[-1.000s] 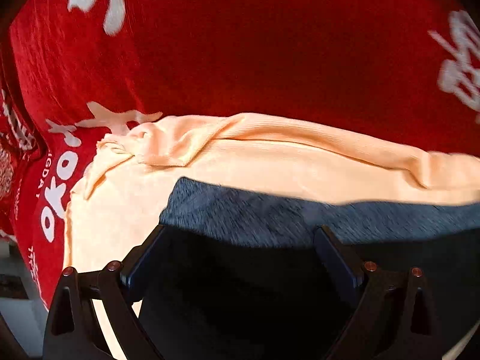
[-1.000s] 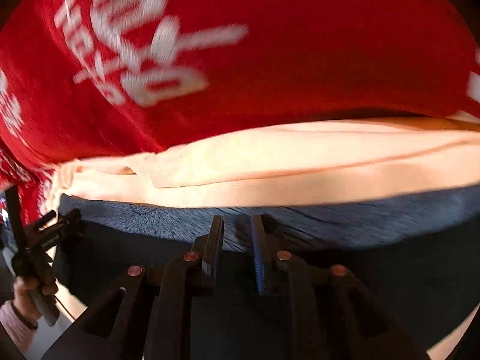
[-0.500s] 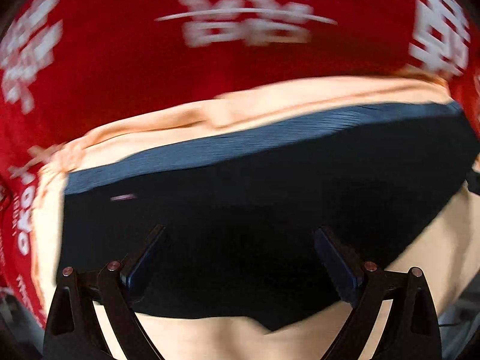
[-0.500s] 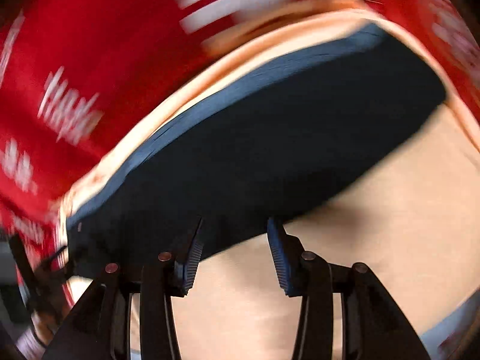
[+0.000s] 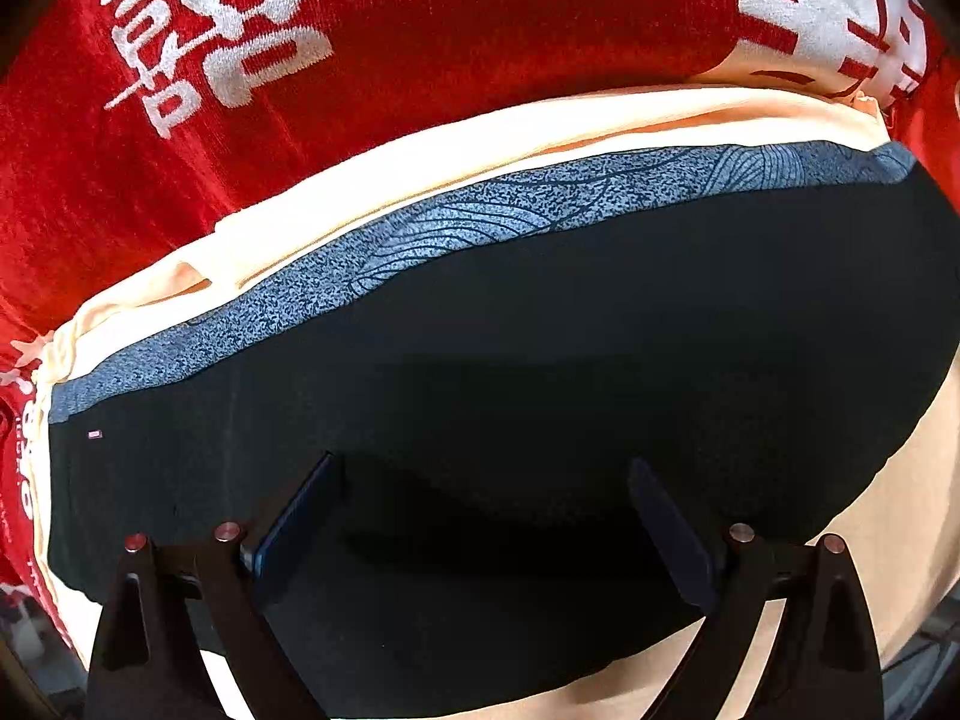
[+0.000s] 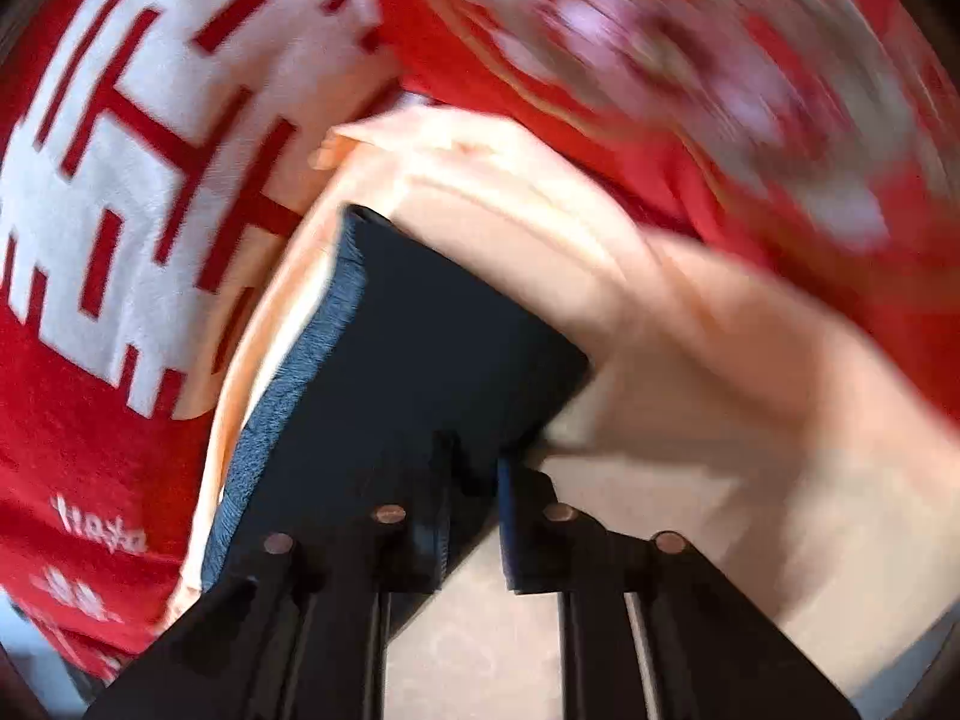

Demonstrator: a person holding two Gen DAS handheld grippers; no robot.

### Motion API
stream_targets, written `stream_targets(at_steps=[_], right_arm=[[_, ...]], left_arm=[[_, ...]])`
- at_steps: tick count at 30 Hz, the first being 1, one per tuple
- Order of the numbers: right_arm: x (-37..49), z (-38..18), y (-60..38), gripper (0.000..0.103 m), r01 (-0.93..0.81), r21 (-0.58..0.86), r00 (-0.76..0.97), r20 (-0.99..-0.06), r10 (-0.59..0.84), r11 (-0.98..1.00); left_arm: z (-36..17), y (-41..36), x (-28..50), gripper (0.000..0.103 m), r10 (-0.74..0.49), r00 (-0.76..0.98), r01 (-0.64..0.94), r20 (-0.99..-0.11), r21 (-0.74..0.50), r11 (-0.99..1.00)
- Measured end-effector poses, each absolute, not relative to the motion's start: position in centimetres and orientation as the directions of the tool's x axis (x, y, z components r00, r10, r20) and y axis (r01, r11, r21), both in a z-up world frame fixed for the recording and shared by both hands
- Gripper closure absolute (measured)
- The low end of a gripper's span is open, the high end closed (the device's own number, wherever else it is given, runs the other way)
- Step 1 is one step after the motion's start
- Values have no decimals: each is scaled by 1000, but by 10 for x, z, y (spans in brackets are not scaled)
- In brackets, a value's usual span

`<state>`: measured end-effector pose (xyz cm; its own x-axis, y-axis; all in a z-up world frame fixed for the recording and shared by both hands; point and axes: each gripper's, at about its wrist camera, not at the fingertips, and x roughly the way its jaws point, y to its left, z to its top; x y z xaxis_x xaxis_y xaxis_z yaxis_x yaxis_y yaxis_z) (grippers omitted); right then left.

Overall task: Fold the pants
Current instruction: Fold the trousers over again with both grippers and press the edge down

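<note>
The black pants [image 5: 540, 360] with a grey-blue patterned waistband [image 5: 480, 216] lie folded on a peach cloth [image 5: 480, 138]. My left gripper [image 5: 480, 510] is open, its fingers spread wide just above the dark fabric, holding nothing. In the right wrist view the pants [image 6: 432, 348] appear as a dark folded block with the waistband [image 6: 288, 396] along their left edge. My right gripper [image 6: 474, 480] sits at the pants' near corner with its jaws close together; the frame is blurred and I cannot tell whether fabric is pinched.
A red cloth with white lettering [image 5: 300, 60] covers the surface beyond and left of the pants; it also shows in the right wrist view [image 6: 120, 180]. The peach cloth [image 6: 720, 360] spreads to the right under the pants.
Both grippers have pulled back, so more of the pants shows. The right gripper opened half a second ago, then narrowed and swung right to the pants' corner. The left stays open.
</note>
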<state>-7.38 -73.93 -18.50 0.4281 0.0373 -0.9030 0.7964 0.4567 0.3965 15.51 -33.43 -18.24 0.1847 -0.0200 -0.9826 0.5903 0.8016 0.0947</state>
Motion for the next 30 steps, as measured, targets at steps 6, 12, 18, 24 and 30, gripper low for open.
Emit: stream_targets(at_steps=[6,12,18,24,30], right_arm=[[-76,-183,-739,68,774,364,411,-911,27,517],[-108,-192,-755,58,816,441,454,-889,58,372],[-80,-154,-745,64,739,383,470,-882,-17,554],[-8,-165,-738,64,619,406,465,-879,103,672],[53,-198,-707,64,501,397,405,-893,197,769]], left_arm=[[-185,-340,157,1,22,197,571,-980,133,810],[-176,-351,149,1,62,226,581,-972,186,792],[-145,-384,148,1,3,255,597,-967,160,786],[-135,-435,176,1,-73,264,556,-962,90,826],[-166,-469,201,1,-22,274,486,-961,118,866]])
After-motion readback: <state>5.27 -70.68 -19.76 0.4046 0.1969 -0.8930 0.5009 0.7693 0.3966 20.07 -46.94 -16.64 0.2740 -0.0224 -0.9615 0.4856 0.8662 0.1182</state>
